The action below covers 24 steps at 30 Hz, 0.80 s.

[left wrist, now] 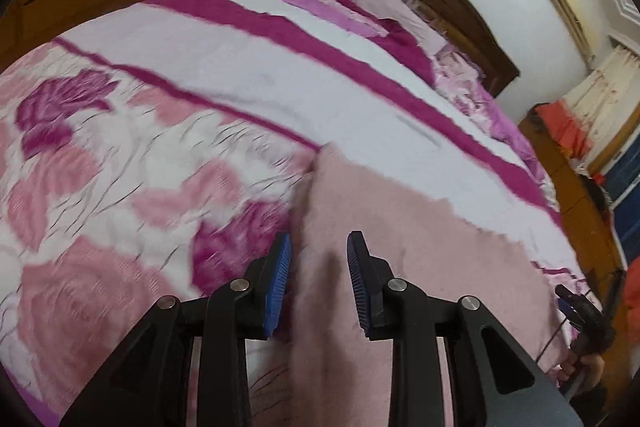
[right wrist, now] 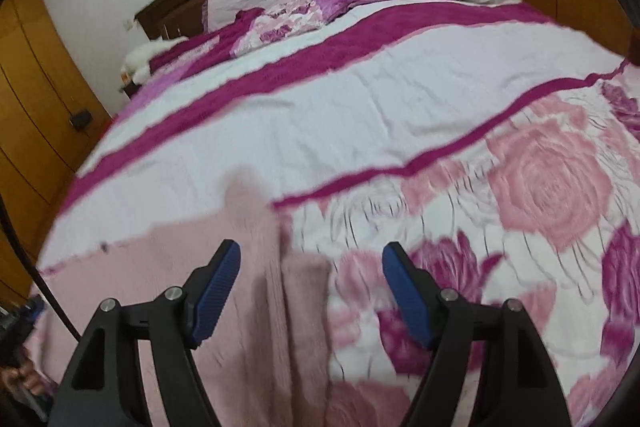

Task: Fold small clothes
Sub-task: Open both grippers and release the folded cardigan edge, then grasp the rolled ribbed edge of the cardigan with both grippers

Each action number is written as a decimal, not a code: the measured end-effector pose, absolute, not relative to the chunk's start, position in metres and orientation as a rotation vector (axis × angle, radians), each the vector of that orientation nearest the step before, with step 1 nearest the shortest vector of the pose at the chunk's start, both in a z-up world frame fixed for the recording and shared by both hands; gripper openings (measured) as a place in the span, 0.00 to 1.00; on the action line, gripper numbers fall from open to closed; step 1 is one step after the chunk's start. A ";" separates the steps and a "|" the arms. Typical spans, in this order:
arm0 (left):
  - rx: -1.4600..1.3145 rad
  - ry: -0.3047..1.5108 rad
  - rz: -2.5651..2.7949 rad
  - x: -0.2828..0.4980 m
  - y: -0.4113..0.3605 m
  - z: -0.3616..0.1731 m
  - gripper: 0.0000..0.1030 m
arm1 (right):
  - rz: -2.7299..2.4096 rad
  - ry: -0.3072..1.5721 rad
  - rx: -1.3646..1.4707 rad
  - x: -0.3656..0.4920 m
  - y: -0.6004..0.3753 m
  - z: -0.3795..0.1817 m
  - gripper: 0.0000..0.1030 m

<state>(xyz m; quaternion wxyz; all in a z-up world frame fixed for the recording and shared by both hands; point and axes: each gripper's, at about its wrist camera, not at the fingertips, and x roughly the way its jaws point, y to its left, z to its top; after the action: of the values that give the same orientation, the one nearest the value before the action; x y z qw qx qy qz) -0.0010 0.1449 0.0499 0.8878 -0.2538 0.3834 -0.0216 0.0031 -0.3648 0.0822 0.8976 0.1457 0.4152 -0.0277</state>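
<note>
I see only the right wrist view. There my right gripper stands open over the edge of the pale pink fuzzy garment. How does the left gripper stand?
Observer: The left gripper has its blue pads only a little apart, above the left edge of the pale pink fuzzy garment.
Operator: Do the pads pinch the cloth?
Observer: It seems not. The cloth shows in the gap between them, but neither pad appears to press on it. The blur leaves some doubt.
</note>
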 end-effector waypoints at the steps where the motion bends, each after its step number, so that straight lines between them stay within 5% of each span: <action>1: -0.522 0.792 -0.032 -0.007 0.145 0.050 0.05 | -0.062 0.868 0.295 0.000 -0.363 0.078 0.75; 14: -0.649 0.821 -0.097 -0.063 0.148 0.045 0.23 | -0.067 0.923 0.281 -0.033 -0.357 0.071 0.76; 22: -0.763 0.973 -0.220 -0.071 0.150 0.020 0.23 | 0.022 0.931 0.449 -0.085 -0.365 0.070 0.78; 24: -0.762 0.962 -0.256 -0.073 0.147 0.021 0.11 | 0.069 0.920 0.508 -0.101 -0.363 0.067 0.78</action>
<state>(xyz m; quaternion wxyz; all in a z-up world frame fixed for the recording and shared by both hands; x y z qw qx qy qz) -0.0727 0.1470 0.0210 0.8099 -0.3566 0.4500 -0.1199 -0.1008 -0.3633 0.0672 0.8645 0.2426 0.4390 0.0330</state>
